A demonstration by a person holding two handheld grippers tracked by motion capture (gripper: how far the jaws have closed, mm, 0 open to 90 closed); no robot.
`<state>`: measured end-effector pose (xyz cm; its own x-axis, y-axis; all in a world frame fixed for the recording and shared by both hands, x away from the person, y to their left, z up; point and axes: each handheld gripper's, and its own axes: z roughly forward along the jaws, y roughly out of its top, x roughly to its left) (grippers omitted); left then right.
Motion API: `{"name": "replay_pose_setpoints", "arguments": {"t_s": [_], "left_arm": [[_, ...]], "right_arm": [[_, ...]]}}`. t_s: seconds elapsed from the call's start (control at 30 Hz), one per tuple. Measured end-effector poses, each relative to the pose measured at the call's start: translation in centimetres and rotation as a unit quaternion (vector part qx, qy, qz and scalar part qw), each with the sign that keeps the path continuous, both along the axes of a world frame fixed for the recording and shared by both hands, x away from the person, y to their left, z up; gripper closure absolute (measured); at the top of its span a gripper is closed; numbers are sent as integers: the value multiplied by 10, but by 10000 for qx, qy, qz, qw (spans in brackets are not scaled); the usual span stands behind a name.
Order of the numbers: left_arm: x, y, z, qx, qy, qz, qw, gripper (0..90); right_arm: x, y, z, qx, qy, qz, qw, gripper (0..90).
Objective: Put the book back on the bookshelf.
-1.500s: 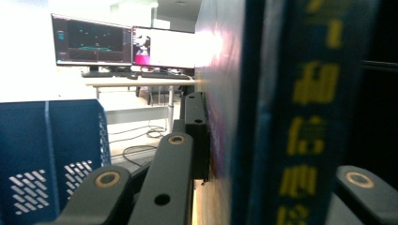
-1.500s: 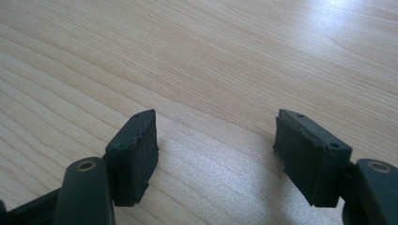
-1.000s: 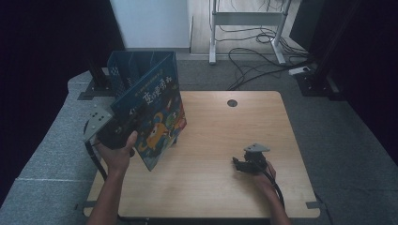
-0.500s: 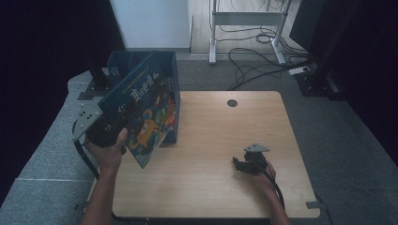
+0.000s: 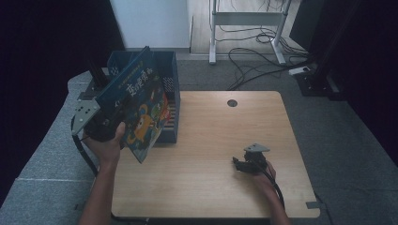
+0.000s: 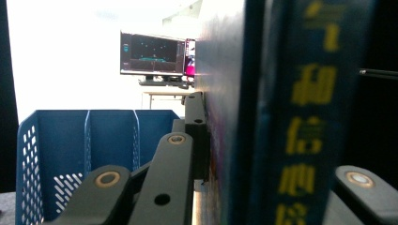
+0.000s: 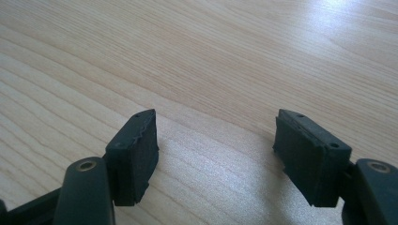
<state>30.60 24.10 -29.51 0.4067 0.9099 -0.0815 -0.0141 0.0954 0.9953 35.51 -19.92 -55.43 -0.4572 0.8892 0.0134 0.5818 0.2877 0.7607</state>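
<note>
1 dark blue picture book [image 5: 136,110] with a bright cartoon cover is clamped in the left gripper [image 5: 101,123], tilted above the blue perforated plastic file rack [image 5: 170,96]. Slotting it in is judged outstanding. The right gripper [image 5: 248,162] is rested on the wooden tabletop [image 5: 225,136], jaws apart, empty.

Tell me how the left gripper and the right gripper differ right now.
The left gripper is raised beside the blue file rack, while the right gripper sits low over the wooden table. The left gripper is shut on a blue picture book, held tilted; the right gripper holds nothing. In the right gripper view its jaws stand apart over bare wood, whereas the left gripper's jaws squeeze the book's covers. Both are black, two-jawed and hand-held.
</note>
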Motion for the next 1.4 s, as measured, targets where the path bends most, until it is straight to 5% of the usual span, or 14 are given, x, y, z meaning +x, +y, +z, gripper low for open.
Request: {"name": "replay_pose_setpoints", "arguments": {"t_s": [0.33, 1.4], "left_arm": [[15, -11, 1, 139, -27, 191, 9997, 820], [71, -34, -3, 115, 19, 575, 9983, 820]], "right_arm": [[0, 0, 0, -2, 5, 15, 10000, 294], [-1, 0, 0, -2, 11, -7, 10000, 289]]}}
